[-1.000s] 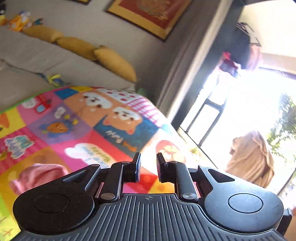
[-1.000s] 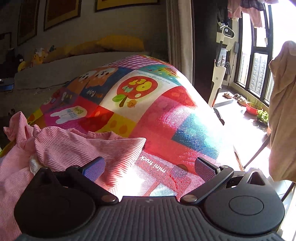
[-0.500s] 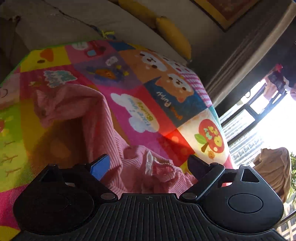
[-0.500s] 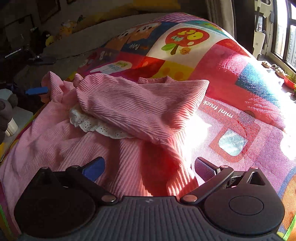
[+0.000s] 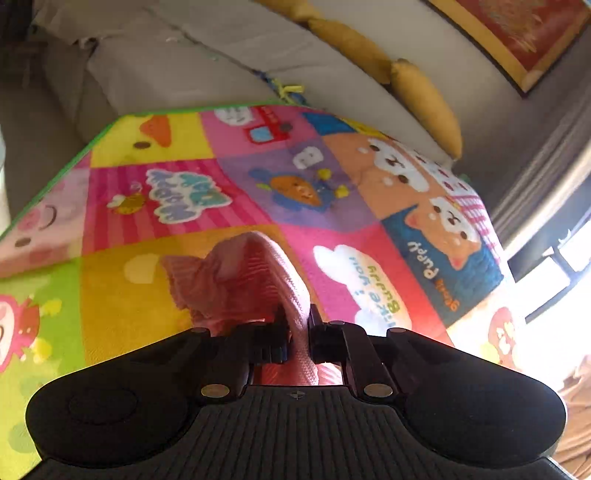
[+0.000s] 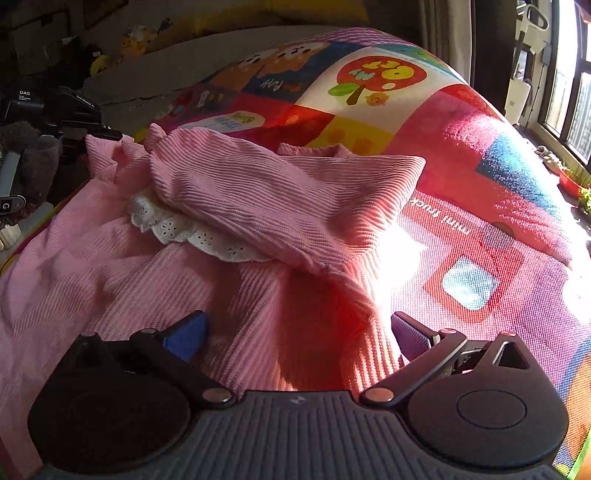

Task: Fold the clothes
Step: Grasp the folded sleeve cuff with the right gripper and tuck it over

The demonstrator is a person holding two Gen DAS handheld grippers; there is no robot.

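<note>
Spreading over most of both views, the patchwork play mat (image 5: 192, 192) leaves broad bare panels on every side of the garment, and its green border runs along the far left edge in the left wrist view, with a beige sofa (image 5: 207, 55) just beyond. One pink ribbed garment (image 6: 236, 206) lies crumpled on the mat; its fabric is finely corded, with one strip of white eyelet lace trim (image 6: 192, 232) peeking from under a folded-over flap. Strong sunlight washes the cloth and mat near the right claw (image 6: 295, 332), whose two fingers stand wide apart above the garment's near portion, gripping nothing. The left claw (image 5: 297, 328) is pinched closed on a raised ridge of the same pink garment (image 5: 251, 280), which rises in a bunched peak off the mat in front of it. Two yellow cushions (image 5: 424, 103) rest along the sofa back, beneath one framed picture (image 5: 517, 33). Windows (image 6: 569, 92) stand beyond the mat's right edge.
</note>
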